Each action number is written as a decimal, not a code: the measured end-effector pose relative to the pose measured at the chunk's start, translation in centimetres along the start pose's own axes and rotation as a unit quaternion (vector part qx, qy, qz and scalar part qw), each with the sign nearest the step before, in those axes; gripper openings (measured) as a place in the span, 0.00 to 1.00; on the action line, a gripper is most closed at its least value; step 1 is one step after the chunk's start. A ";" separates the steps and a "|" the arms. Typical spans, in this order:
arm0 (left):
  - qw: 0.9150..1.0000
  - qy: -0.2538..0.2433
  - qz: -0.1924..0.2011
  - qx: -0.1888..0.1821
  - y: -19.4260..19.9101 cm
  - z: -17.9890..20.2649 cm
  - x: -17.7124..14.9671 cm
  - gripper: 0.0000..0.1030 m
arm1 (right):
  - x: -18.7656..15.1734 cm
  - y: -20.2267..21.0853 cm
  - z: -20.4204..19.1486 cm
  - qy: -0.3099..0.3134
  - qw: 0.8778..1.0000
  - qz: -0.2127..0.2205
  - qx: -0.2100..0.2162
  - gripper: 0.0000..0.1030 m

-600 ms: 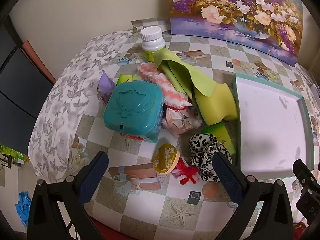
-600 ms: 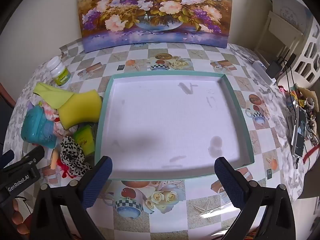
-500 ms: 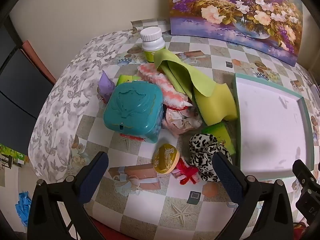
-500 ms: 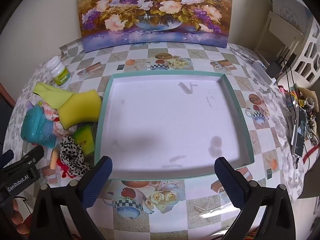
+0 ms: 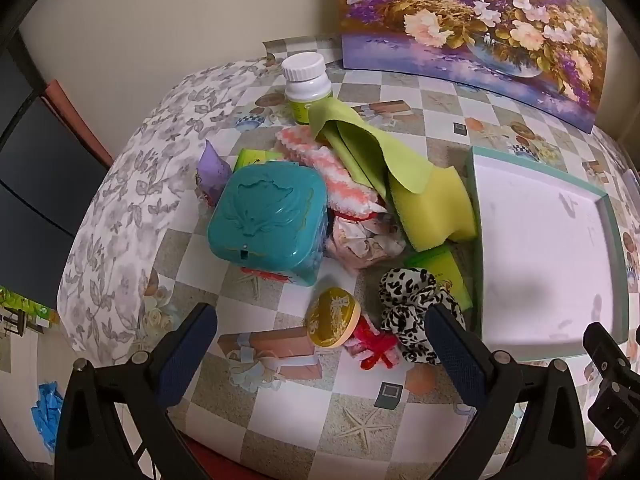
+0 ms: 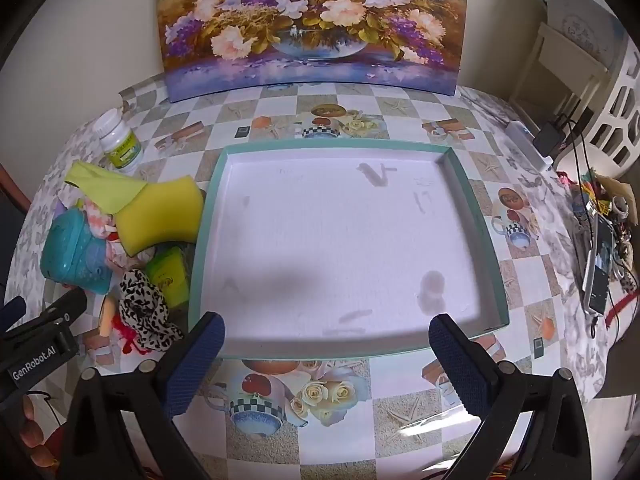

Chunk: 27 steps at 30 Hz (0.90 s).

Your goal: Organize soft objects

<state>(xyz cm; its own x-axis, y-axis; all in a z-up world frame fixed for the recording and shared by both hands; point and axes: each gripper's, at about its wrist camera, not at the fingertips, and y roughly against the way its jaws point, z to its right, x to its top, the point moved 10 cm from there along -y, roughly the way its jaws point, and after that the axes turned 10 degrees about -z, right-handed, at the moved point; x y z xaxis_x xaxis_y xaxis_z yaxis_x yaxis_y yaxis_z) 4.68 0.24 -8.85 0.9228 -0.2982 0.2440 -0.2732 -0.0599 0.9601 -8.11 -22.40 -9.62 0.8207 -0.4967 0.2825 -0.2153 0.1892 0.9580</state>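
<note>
Currently both tools hang over a round table covered in a checkered, picture-printed oilcloth [image 6: 400,412], tilted steeply down. The left gripper [image 5: 320,344] has its blue-padded jaws spread wide with nothing between them, above a heap of items: a black-and-white leopard-print fabric scrunchie [image 5: 412,304], a red fuzzy yarn bow [image 5: 376,350], a thick yellow foam sponge [image 5: 432,210], a lime-green cloth [image 5: 368,152] draped over it, a pink-and-white knitted piece [image 5: 340,180], a teal square plastic box [image 5: 268,220], a round gold tin [image 5: 332,316] and a white-capped pill bottle [image 5: 306,86]. The scrunchie lies just beside the left fingertip's far pad. The right gripper [image 6: 326,356] is likewise fully apart and holds nothing, poised at the near rim of a shallow white tray with a teal border [image 6: 204,240], which sits just right of the heap. A floral painting [image 6: 312,20] leans against the wall behind.
</note>
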 end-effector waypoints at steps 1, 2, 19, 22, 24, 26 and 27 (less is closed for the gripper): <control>1.000 -0.001 0.001 0.001 -0.1 0.2 -0.2 1.00 | 0.0 0.0 0.0 0.000 1.000 0.000 0.000 1.00; 1.000 -0.002 0.002 0.001 -0.1 0.2 -0.2 1.00 | 0.0 0.0 0.0 0.000 1.000 0.000 0.000 1.00; 1.000 0.004 -0.001 -0.001 -0.2 0.0 -0.2 1.00 | 0.0 0.0 -0.2 0.001 1.000 -0.002 -0.002 1.00; 1.000 0.007 -0.001 -0.001 -0.2 -0.1 -0.1 1.00 | 0.0 0.0 -0.2 0.001 1.000 -0.002 -0.002 1.00; 1.000 0.007 -0.001 -0.001 -0.2 -0.1 -0.1 1.00 | 0.0 0.0 -0.2 0.001 1.000 -0.002 -0.002 1.00; 1.000 0.007 -0.001 -0.001 -0.2 -0.1 -0.1 1.00 | 0.0 -0.1 -0.2 0.001 1.000 -0.002 -0.002 1.00; 1.000 0.007 -0.001 -0.001 -0.2 -0.1 -0.1 1.00 | 0.0 -0.1 -0.2 0.001 1.000 -0.002 -0.002 1.00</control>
<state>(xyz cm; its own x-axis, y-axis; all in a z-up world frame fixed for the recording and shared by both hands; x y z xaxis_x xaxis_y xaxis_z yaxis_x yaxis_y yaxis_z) 4.63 0.41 -9.06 0.9273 -0.2845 0.2432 -0.2702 -0.0591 0.9610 -8.05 -22.24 -9.69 0.8228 -0.4955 0.2782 -0.2095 0.1905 0.9591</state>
